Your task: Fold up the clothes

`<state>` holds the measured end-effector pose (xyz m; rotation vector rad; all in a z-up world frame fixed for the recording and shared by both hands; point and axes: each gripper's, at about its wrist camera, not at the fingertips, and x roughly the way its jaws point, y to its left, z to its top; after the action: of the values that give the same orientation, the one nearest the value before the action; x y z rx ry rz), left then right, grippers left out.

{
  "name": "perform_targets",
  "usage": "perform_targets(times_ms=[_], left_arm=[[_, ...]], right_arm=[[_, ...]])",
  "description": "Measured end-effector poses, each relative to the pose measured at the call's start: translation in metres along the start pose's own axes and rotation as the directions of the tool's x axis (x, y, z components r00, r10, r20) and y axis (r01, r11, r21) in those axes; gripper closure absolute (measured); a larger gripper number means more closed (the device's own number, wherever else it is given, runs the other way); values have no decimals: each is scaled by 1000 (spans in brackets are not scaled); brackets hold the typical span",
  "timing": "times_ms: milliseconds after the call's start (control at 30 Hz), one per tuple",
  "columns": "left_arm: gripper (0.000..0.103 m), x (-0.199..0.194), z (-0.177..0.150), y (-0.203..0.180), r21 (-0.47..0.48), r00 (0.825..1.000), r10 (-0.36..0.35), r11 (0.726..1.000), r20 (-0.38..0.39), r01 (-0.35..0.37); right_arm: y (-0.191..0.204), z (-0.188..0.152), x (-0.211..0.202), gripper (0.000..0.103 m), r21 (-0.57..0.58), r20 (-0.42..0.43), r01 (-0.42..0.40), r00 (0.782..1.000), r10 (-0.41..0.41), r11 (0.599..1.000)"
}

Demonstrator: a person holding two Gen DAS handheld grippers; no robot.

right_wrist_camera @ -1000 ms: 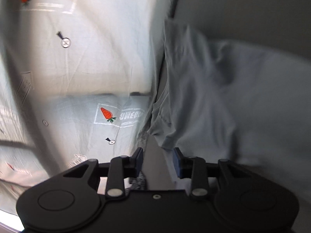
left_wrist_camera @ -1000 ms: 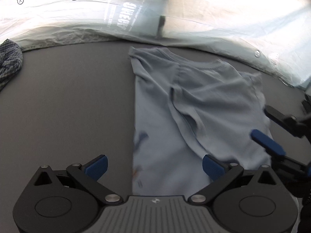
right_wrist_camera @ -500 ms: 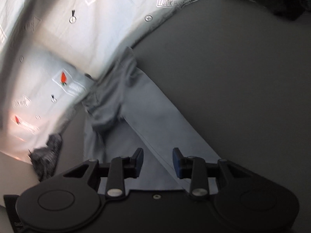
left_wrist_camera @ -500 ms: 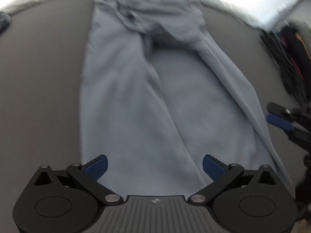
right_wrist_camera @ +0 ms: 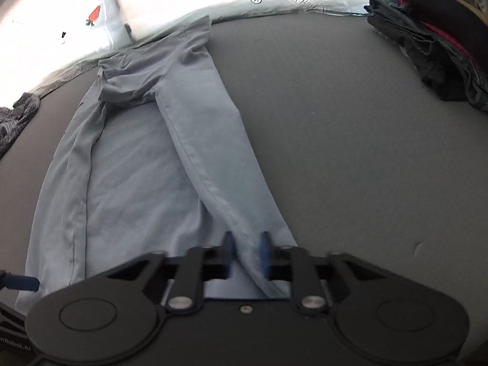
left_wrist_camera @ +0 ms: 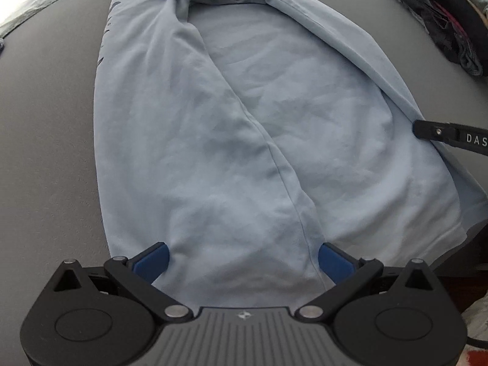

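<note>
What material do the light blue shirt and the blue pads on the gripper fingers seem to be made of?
The light blue shirt looks like a soft, matte knit, probably cotton jersey: it lies limp in fine ripples, with a stitched seam. The blue pads on the left gripper look like smooth, matte rubber or soft plastic; the pictures cannot settle which.

**Blue shirt, sides folded in**

Light blue T-shirt (left_wrist_camera: 231,140) lies flat lengthwise on the dark grey surface, both long sides folded over the middle, edges meeting in a diagonal seam; sleeves bunched at the far collar end, bottom hem nearest, fabric lightly wrinkled
</note>
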<state>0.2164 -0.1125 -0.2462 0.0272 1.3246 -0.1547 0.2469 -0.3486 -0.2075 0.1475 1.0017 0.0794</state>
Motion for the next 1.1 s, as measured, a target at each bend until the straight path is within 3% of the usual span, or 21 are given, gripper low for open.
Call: perform_targets(times_ms=[100,200,367,500,567,667,800,867,967,1033,1100], left_arm=[[0,1,-2,-1,-17,1000,7,1000,-2,-7],[0,1,-2,0,-26,1000,12,1000,-5,-12],[0,2,4,-6,-30,1000,29,999,-10,-30],[0,2,5,-6,-35,999,38,999,-15,-39],[0,3,6,-6,-39,999,43,998,-18,-44],[0,3,8,-7,-44,998,52,998,-19,-53],[0,3,8,-8,-40,998,61,997,-16,-61],[0,4,8,-8,-38,998,62,997,-15,-63],[0,2,8,-6,-38,998,52,998,-17,-53],[0,0,8,-3,-44,999,35,998,-16,-35],[0,-5,7,3,-68,1000,5,998,-12,-5]], right_arm=[[-8,2,-8,97,36,14,-73,997,72,997],[-21,2,-13,97,141,21,-228,974,227,963],[-33,-1,-7,97,308,40,-409,907,418,859],[-31,-6,3,97,449,72,-525,828,557,723],[-23,-8,10,97,482,73,-553,799,597,680],[-8,-12,22,97,500,50,-559,781,622,662],[5,-24,44,97,582,17,-548,747,664,601],[12,-31,51,97,595,-22,-528,743,669,606],[21,-36,49,95,561,-71,-513,752,655,649],[22,-33,40,93,523,-76,-511,769,635,682],[20,-28,26,89,461,-63,-503,803,593,731]])
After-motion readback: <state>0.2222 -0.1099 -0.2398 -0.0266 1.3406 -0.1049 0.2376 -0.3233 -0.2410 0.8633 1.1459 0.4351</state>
